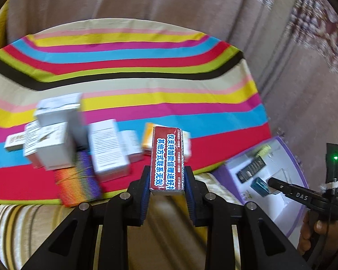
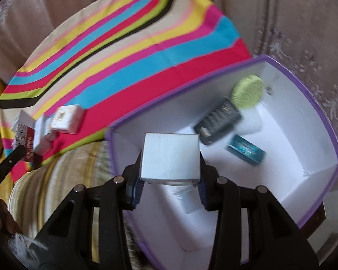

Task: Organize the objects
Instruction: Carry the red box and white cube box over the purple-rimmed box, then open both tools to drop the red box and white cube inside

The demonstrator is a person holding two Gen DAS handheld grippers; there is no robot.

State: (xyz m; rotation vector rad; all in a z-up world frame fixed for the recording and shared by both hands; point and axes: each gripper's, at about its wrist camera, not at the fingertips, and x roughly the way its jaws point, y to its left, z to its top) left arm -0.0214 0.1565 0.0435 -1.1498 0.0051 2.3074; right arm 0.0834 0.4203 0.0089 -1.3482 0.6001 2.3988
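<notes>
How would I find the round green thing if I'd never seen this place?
Look for the white bin with the purple rim beside the striped cloth. In its far corner lies the green disc, touching a black box. It's the only round thing; everything else is boxy.

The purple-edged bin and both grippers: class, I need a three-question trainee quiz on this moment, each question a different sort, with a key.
1. True or false: the left gripper is shut on a red box.
2. What does the right gripper hold? A) white box B) green disc C) teal box
3. Fill in: the right gripper hangs over the open ____.

Key: 1 true; 2 A; 3 bin. Already in the bin: a green disc, a dark box and a teal box.
</notes>
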